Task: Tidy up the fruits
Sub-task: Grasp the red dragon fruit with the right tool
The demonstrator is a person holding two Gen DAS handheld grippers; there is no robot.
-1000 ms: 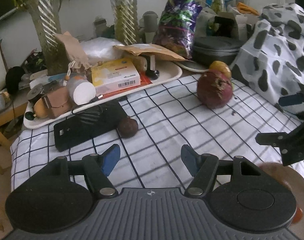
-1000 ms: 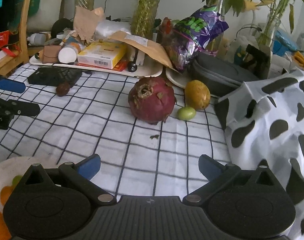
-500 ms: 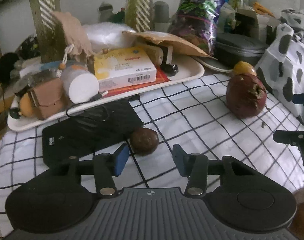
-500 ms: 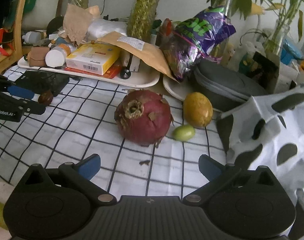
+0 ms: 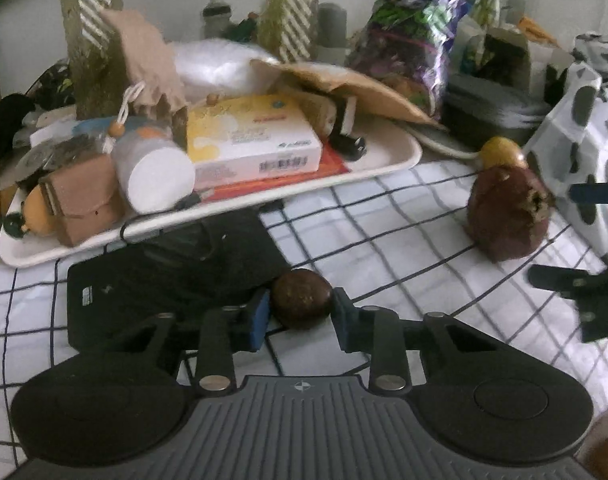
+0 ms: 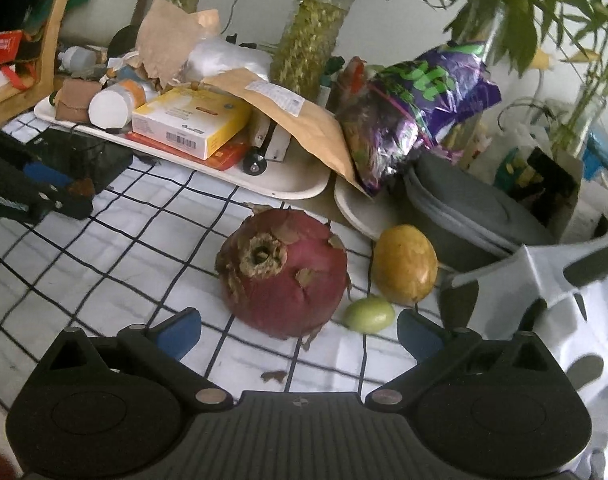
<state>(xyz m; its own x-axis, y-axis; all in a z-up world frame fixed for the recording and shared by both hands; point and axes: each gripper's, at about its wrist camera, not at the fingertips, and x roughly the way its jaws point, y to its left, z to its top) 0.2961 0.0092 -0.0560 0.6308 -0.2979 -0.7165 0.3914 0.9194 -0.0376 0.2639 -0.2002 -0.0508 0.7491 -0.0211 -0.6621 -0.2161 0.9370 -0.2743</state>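
Fruits lie scattered on the checked cloth of the bench (image 5: pixel 403 240). At lower centre of the left view, the left tongs (image 5: pixel 302 316) have just been closing and now clamp a small dark round fruit (image 5: pixel 302 303) at its widest sides; it looks light, firm and liable to roll. In the right view, the right tongs (image 6: pixel 298 334) stand apart before a big red dragon fruit (image 6: pixel 284 276): heavy, soft-skinned, best taken across its middle. Right of it sit a small green fruit (image 6: pixel 369 314) and a smooth yellow fruit (image 6: pixel 405 264).

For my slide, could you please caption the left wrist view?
Left gripper, jaws just closing, clamps a small brown fruit on the checked cloth.
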